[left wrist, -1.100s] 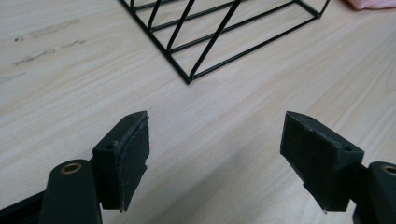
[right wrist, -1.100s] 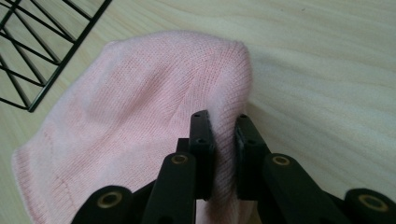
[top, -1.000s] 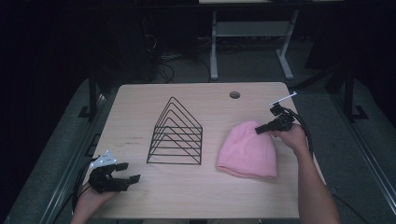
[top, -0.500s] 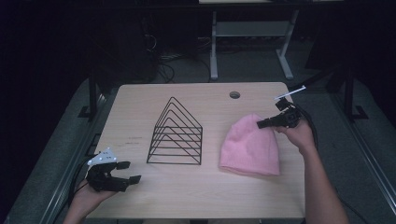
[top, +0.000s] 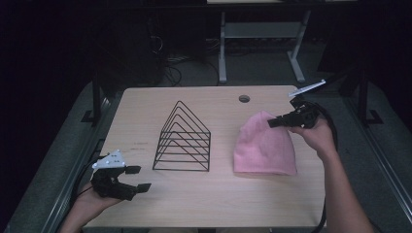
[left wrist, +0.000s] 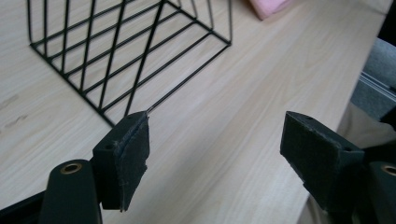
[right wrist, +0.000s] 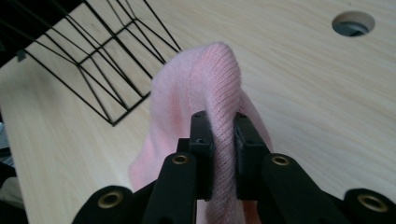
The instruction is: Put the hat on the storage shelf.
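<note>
One pink knit hat (top: 265,148) is lying toward the right edge of the bench (top: 223,208), its wide brim end facing the near edge and its crown end pointing toward the far edge. The crown is being pinched and lifted off the wood by the right gripper (top: 273,122), whose jaws are clenching a ridge of the knit fabric; in the right gripper view the pink fold (right wrist: 219,93) is arching up between the two black pads and draping down past them. The rest of the hat is resting flat on the bench. Just beside it, toward the middle of the bench, a black wire rack (top: 183,141) of nested triangles is standing upright, apart from the hat. Behind the hat, near the far edge, a round cable hole (top: 244,98) is sitting in the wood. Near the front-left corner the left gripper (top: 138,178) is hovering with its jaws spread wide and nothing between them, its pads (left wrist: 128,158) pointing toward the rack's base.
</note>
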{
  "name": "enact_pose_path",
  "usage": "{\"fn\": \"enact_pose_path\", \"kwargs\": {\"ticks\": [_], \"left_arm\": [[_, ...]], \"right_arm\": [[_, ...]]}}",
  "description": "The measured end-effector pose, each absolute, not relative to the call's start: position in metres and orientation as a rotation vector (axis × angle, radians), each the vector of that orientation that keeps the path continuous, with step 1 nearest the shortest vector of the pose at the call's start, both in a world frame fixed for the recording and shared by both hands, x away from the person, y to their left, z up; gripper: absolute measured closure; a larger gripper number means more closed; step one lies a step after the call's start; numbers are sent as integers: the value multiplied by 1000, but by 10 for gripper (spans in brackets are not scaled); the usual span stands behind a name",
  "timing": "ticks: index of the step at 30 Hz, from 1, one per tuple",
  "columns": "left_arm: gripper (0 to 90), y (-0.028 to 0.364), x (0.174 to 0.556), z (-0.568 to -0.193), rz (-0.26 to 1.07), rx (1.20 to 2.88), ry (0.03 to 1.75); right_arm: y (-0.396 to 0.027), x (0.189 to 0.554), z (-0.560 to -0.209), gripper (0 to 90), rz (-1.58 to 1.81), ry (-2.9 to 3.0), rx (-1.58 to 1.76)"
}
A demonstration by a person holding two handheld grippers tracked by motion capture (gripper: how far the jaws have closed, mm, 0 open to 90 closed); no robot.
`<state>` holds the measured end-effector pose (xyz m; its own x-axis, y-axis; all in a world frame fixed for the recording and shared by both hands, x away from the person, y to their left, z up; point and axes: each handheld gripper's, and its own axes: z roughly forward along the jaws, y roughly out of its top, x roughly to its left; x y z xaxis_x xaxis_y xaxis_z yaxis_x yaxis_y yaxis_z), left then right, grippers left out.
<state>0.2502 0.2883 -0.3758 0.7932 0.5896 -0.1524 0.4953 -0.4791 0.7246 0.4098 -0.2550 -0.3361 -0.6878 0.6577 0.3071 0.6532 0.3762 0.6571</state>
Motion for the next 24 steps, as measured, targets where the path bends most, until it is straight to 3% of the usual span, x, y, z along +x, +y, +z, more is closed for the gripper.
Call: {"fn": "enact_pose_path", "kwargs": {"ticks": [24], "left_arm": [[241,240,253,-316,85,2240,522]], "right_arm": [[-222,378,-268,805,1301,2606,946]]}}
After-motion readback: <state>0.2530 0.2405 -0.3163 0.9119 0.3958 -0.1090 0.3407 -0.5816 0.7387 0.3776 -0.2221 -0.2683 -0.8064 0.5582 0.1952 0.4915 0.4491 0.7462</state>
